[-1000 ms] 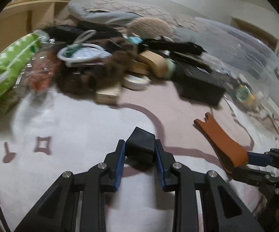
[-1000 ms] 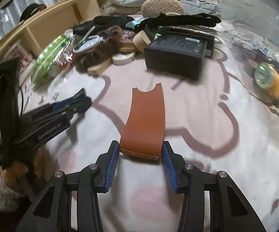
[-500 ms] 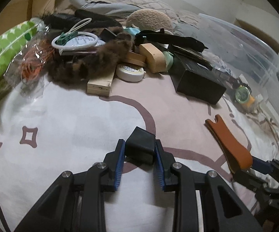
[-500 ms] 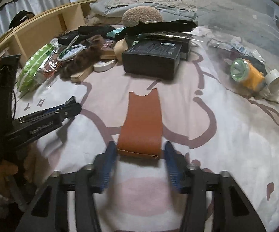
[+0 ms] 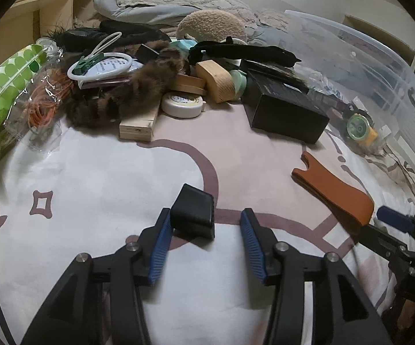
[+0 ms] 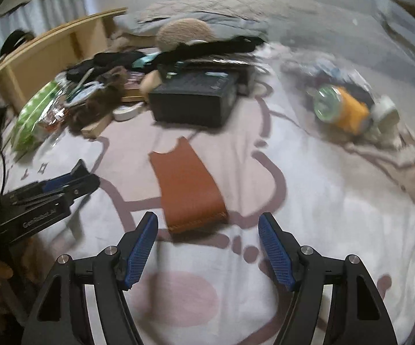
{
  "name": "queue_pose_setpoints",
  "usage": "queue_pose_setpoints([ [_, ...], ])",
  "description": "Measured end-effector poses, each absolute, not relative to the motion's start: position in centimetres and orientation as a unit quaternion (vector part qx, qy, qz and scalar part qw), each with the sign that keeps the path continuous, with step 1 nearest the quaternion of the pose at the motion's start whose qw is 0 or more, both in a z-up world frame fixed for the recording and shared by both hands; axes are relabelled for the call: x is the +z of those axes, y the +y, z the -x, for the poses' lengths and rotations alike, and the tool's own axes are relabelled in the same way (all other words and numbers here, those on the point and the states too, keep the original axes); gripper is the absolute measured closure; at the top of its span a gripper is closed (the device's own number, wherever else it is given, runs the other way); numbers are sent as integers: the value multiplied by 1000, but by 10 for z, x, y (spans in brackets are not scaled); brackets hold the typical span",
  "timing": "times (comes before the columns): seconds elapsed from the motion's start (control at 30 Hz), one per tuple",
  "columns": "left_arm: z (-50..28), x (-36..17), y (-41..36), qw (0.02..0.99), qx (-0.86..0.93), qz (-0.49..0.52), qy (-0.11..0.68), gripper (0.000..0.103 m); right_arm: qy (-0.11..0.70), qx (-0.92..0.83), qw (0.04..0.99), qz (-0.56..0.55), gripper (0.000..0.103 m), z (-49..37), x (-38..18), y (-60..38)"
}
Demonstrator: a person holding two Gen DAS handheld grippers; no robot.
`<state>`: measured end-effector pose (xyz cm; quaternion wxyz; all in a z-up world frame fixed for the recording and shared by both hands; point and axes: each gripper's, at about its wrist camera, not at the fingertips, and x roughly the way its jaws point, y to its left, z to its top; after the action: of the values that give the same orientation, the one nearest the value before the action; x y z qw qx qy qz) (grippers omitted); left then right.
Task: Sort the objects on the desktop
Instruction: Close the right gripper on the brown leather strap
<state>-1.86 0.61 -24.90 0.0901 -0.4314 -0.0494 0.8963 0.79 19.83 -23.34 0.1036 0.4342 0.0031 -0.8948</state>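
Observation:
A small black block (image 5: 193,214) lies on the patterned sheet (image 5: 92,178) between the blue pads of my left gripper (image 5: 206,230). It leans against the left pad, and a gap shows at the right pad; the jaws are opening. A brown leather sleeve (image 6: 188,192) lies flat on the sheet just ahead of my right gripper (image 6: 209,231), whose jaws are opening and touch nothing. The sleeve (image 5: 334,191) also shows at the right of the left wrist view, with the right gripper's fingertips (image 5: 394,221) beside its near end.
A heap of clutter lies beyond: a black box (image 5: 285,109), a wooden block (image 5: 137,125), a white tape roll (image 5: 181,105), a brown furry piece (image 5: 127,95), a green dotted bag (image 5: 3,86). A yellow lamp (image 6: 342,109) sits at the right. A clear bin (image 5: 365,57) stands behind it.
Both grippers have opened. The left one let go of the black block, the right one let go of the brown sleeve, and both things now rest on the sheet.

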Motion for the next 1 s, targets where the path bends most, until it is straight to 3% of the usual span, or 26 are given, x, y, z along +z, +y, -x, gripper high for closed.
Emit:
queue_pose_setpoints([
  [0.43,17,-246,1,112,890,439,-48,61,43,-882,149,-444,31,24,-247,181],
  [0.5,17,-246,0,111,889,440,-49,63,47,-885,147,-440,48,23,-248,181],
  [0.57,18,-246,0,109,889,441,-50,65,49,-887,141,-437,52,23,-247,182],
  [0.77,20,-245,-3,109,887,445,-58,73,58,-893,134,-426,53,21,-247,179],
  [1.0,20,-244,-6,110,886,445,-67,73,35,-891,127,-434,54,24,-248,181],
])
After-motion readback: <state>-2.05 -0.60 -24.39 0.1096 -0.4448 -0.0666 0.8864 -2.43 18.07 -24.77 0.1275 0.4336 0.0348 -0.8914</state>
